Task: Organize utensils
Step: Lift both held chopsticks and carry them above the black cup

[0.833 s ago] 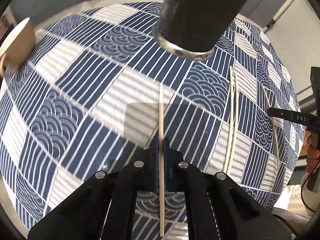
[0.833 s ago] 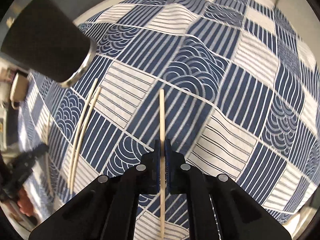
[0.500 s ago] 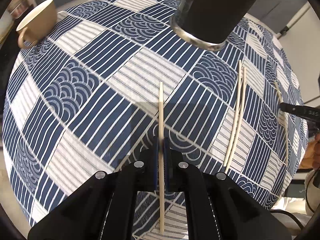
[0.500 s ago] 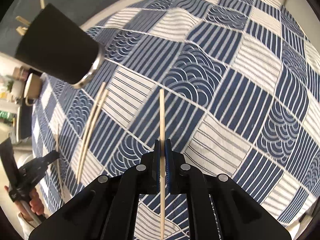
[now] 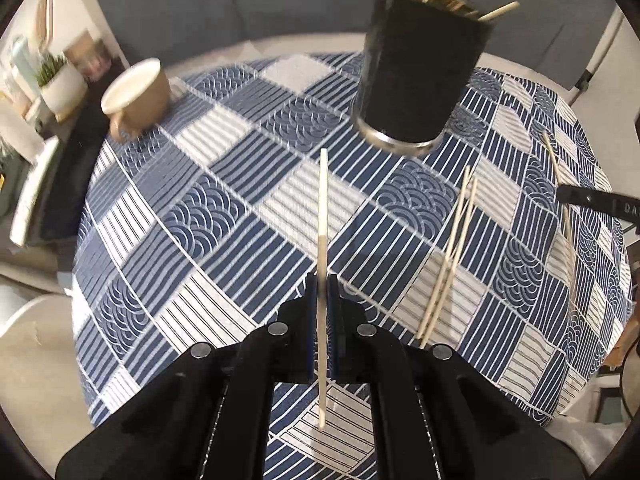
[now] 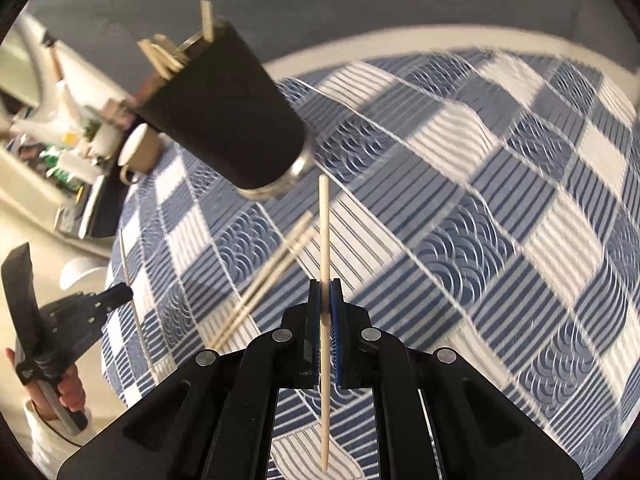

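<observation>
Left gripper (image 5: 321, 280) clamped on a chopstick (image 5: 322, 240) held above the tablecloth (image 5: 200, 216), right gripper (image 6: 325, 286) likewise pinching another chopstick (image 6: 325, 264), loose pair of chopsticks (image 5: 450, 256) lying on the cloth beyond, black holder (image 5: 416, 68) with sticks upright farther back, tan cup (image 5: 134, 98) at the far edge.

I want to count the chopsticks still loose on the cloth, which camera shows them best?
The left wrist view. The pair of chopsticks lies sharp and whole on the tablecloth, with another single chopstick farther right. The right wrist view shows the same pair blurred, its near end hidden behind the tongs, and the single one faintly.
</observation>
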### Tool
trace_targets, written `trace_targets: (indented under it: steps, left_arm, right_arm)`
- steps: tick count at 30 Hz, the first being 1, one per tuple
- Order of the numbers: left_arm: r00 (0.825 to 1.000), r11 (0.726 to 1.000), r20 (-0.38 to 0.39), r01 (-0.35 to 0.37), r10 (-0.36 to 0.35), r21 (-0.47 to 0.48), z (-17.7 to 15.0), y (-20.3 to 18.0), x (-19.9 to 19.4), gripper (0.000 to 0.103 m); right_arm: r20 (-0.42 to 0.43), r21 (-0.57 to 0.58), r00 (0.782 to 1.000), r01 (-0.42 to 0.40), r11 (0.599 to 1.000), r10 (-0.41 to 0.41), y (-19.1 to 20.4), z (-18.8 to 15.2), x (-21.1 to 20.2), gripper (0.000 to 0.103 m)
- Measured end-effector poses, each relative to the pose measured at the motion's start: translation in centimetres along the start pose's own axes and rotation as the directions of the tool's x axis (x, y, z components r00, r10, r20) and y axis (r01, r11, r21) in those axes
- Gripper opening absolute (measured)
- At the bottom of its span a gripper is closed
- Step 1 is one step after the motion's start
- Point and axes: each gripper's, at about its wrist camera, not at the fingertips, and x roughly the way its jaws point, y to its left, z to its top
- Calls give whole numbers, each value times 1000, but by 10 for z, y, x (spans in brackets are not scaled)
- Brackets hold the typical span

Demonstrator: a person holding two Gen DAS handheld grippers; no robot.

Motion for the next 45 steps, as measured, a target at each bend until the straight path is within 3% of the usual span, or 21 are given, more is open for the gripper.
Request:
trace_targets:
  steps: [14,21,29,34,38,45]
  left_arm:
    - [982,997,178,-69,64,21,57,-38,-63,5]
    - [968,997,245,-71,62,29,88,-46,-83,5]
    - [943,1000,332,-8,4,11,133,-42,-103,5]
    - [925,999,379,34,-31,0,155,-36,-109,5]
    - [905,998,424,63,-44,-30,171,-28,-108,5]
    - [843,982,520,185,-139,-38,198,-17,-103,5]
  right_arm:
    - [172,-189,979,-73,979,106,32,64,-51,5]
    - [274,-229,954,-56,972,119,44,96,-93,5]
    - [388,-261,912,-33,965,136,64,135,-140,5]
    - [427,-284,890,-33,958,157,79,155,-155,5]
    - [428,-297,889,-29,954,160,91,167,-152,5]
    - [414,-302,902,13,953,119,104,172,-123,5]
